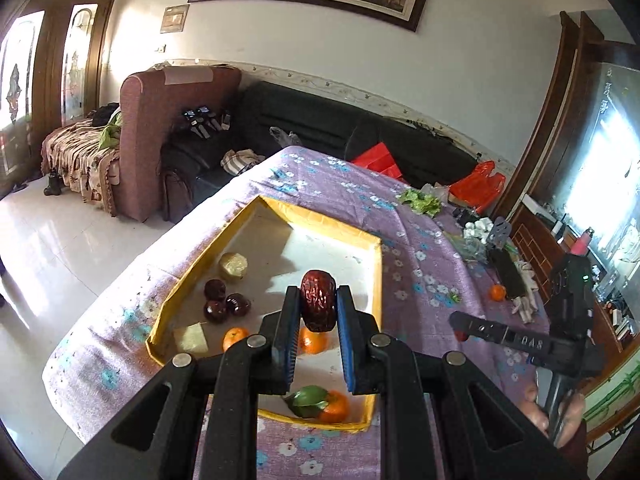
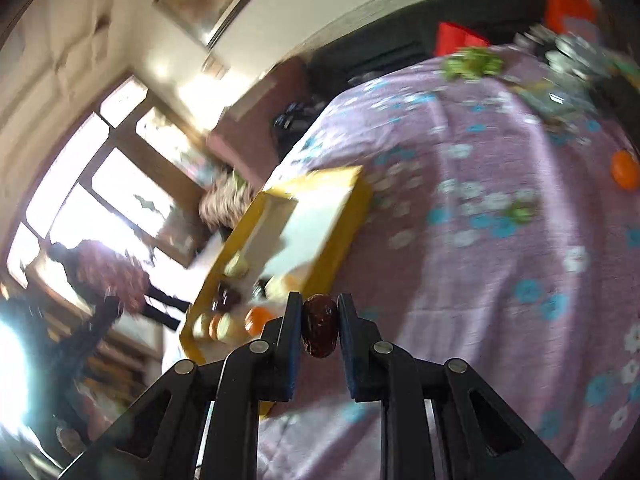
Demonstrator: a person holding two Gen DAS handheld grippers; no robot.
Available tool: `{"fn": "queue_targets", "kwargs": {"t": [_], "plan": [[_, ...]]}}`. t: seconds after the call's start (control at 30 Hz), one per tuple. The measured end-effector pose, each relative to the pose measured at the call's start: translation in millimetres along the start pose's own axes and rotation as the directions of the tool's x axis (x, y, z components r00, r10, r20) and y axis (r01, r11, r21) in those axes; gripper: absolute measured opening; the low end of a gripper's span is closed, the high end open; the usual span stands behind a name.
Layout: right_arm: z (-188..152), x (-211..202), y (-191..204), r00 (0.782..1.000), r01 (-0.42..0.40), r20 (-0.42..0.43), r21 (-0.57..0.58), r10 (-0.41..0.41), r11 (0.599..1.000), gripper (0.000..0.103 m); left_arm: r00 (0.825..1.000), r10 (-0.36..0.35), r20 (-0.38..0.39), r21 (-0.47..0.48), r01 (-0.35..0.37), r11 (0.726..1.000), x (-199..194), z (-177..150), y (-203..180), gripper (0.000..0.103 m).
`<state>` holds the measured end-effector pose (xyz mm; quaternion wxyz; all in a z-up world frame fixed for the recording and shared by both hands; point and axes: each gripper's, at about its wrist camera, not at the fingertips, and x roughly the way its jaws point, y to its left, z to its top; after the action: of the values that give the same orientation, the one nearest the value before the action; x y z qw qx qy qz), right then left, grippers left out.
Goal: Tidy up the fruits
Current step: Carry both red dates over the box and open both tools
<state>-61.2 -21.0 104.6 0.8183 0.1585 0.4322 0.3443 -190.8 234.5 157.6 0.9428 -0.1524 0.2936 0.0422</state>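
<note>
My left gripper [image 1: 318, 312] is shut on a dark red jujube [image 1: 318, 300] and holds it above the yellow-rimmed tray [image 1: 376, 280]. The tray holds three dark red fruits [image 1: 222, 302], two pale chunks [image 1: 233, 266], and tangerines [image 1: 235, 338], one with a green leaf [image 1: 308, 400]. My right gripper [image 2: 319, 320] is shut on another dark red jujube [image 2: 320, 330], tilted, over the purple floral cloth beside the tray [image 2: 340, 236]. The right gripper body [image 1: 520, 344] shows at the right of the left wrist view.
A loose tangerine [image 1: 498, 292] lies on the cloth [image 1: 340, 196] to the right; it also shows in the right wrist view [image 2: 624, 170]. Green leaves [image 1: 422, 202], white pieces [image 1: 478, 228] and red bags [image 1: 478, 186] lie at the far right. A black sofa [image 1: 320, 124] stands behind the table.
</note>
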Motion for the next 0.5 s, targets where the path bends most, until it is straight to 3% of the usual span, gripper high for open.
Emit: {"fn": "queue_targets", "kwargs": {"t": [0.1, 0.23, 0.5], "plan": [[-13.6, 26.7, 59.6, 0.999, 0.011, -0.038, -0.147, -0.017, 0.989, 0.020, 0.999, 0.031, -0.009, 0.000, -0.031, 1.000, 1.9, -4.7, 11.4, 0.017], [-25.3, 52.1, 105.9, 0.998, 0.002, -0.065, -0.247, -0.018, 0.969, 0.020, 0.996, 0.085, -0.023, -0.010, -0.086, 0.996, 7.0, -11.1, 31.0, 0.017], [-32.9, 85.5, 119.9, 0.986, 0.125, -0.061, -0.337, -0.155, 0.933, 0.020, 0.983, 0.099, -0.152, -0.076, -0.111, 0.991, 49.6, -29.6, 65.9, 0.017]]}}
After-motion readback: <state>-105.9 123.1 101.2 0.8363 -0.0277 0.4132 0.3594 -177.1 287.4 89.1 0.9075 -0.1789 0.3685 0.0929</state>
